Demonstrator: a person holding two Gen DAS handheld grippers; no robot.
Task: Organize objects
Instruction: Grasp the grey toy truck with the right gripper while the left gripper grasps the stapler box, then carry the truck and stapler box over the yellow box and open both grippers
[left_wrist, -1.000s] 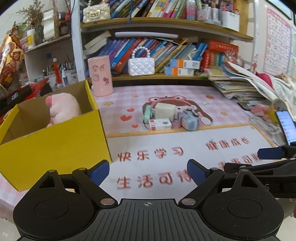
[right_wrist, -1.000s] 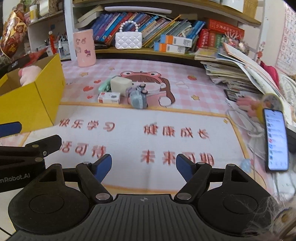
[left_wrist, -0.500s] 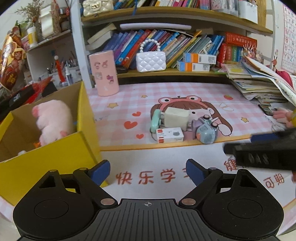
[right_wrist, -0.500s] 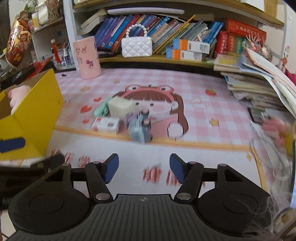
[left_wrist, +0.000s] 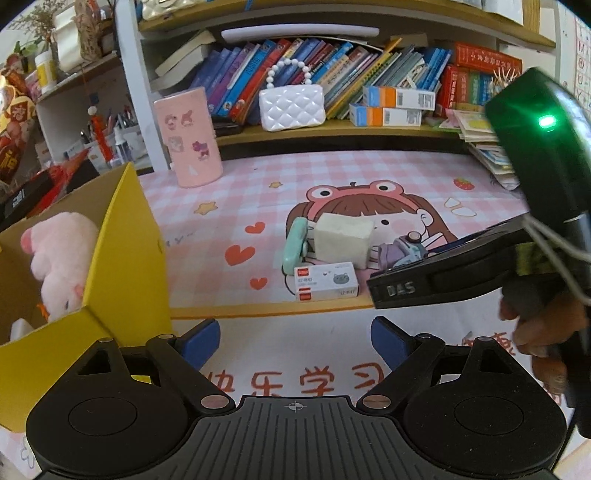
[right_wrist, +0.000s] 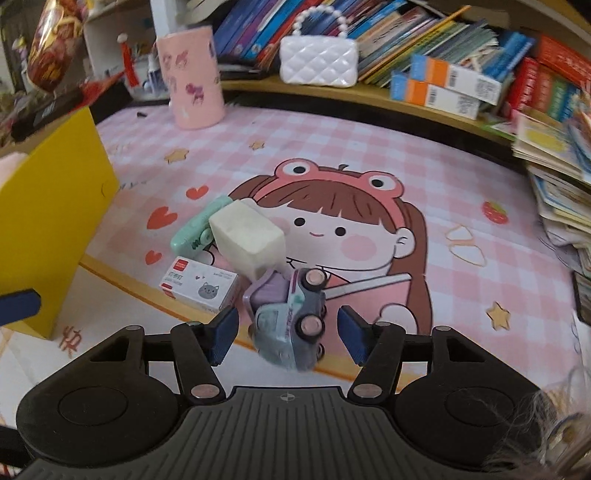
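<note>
Straddling rounded toy car (right_wrist: 291, 317), right gripper (right_wrist: 288, 332) spread, untouching.

Desk (left_wrist: 332, 173) with shelving behind.
Pink checked mat (right_wrist: 369, 155) covers it; wooden shelf (left_wrist: 332, 127) packed with books (left_wrist: 332, 70).

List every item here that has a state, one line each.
Left tool: open, empty.
Right tool: open, straddling the toy car, not gripping.
Toy car: tipped on its side, wheels showing.
Yellow box: open, plush toy inside.
Staples box: closed, lying flat.
</note>
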